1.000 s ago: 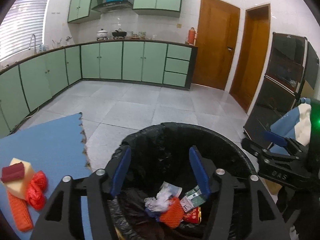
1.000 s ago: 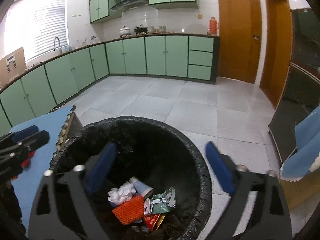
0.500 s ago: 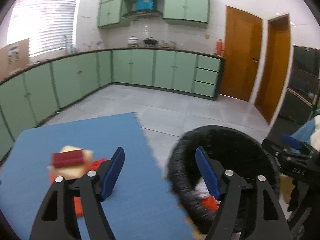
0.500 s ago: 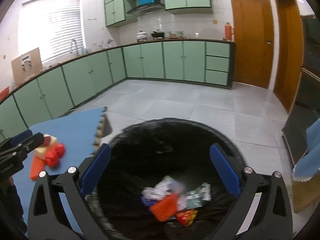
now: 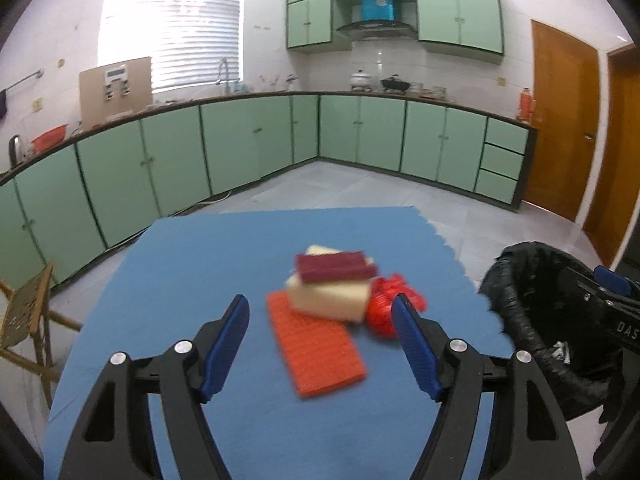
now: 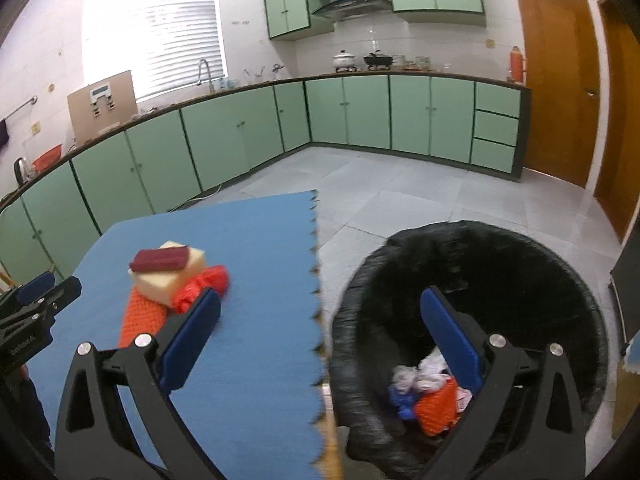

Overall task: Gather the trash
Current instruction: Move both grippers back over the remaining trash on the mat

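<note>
Now over the blue mat: both hand-held grippers empty, 4 pieces left

Currently we see our left hand-held gripper (image 5: 320,320) hanging above the blue foam mat (image 5: 224,248) with its jaws spread wide and nothing between them. Straight ahead at 12 o'clock from it, in the left wrist view, lies the small heap of trash. An orange mesh pad (image 5: 316,348) lies flat on the mat, nearest to us. On its far end rests a cream sponge block (image 5: 328,296), and on top of that a dark red bar (image 5: 336,268). Touching the sponge at 3 o'clock sits a crumpled red net (image 5: 390,304), just beyond the gripper's right fingertip. The heap is blurred, so finer detail escapes us.

Meanwhile our right hand-held gripper (image 6: 320,312) is also wide open and holds nothing. It straddles the mat's toothed edge: its left finger is over the mat, its right finger over the bin (image 6: 560,264), which is lined with a black bag. At the bottom of the bin we make out white crumpled paper (image 6: 424,372), something blue (image 6: 402,400) and an orange mesh piece (image 6: 436,408). From this view the heap sits at 10 o'clock, well apart from the bin. Green cabinets (image 5: 360,132) line the kitchen walls beyond.
</note>
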### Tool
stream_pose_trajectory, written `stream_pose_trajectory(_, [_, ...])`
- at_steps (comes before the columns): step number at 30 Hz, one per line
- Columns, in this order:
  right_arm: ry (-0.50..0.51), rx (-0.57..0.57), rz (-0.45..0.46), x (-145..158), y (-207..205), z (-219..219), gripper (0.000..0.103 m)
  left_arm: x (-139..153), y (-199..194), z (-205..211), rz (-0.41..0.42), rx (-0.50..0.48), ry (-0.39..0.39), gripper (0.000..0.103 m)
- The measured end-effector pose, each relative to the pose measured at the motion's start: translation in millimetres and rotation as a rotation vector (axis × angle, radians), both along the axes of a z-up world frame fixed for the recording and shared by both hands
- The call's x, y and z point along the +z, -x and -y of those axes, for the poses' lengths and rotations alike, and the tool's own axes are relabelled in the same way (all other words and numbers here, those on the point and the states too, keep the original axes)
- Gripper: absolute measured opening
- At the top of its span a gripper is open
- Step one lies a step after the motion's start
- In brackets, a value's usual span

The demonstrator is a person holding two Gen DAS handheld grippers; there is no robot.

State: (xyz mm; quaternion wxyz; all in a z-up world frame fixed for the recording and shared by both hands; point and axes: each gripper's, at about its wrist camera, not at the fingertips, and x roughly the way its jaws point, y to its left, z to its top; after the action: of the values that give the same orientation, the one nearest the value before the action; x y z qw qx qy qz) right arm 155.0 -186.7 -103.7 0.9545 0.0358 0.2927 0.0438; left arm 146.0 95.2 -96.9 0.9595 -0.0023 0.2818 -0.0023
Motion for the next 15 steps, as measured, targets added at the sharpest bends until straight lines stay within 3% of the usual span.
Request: stream_pose_trajectory(15, [0.046, 0.069, -0.036, -31.6, -28.9, -46.6, 0.097, -48.6, -13.5, -14.4, -0.112, 0.033, 0.019, 0.072])
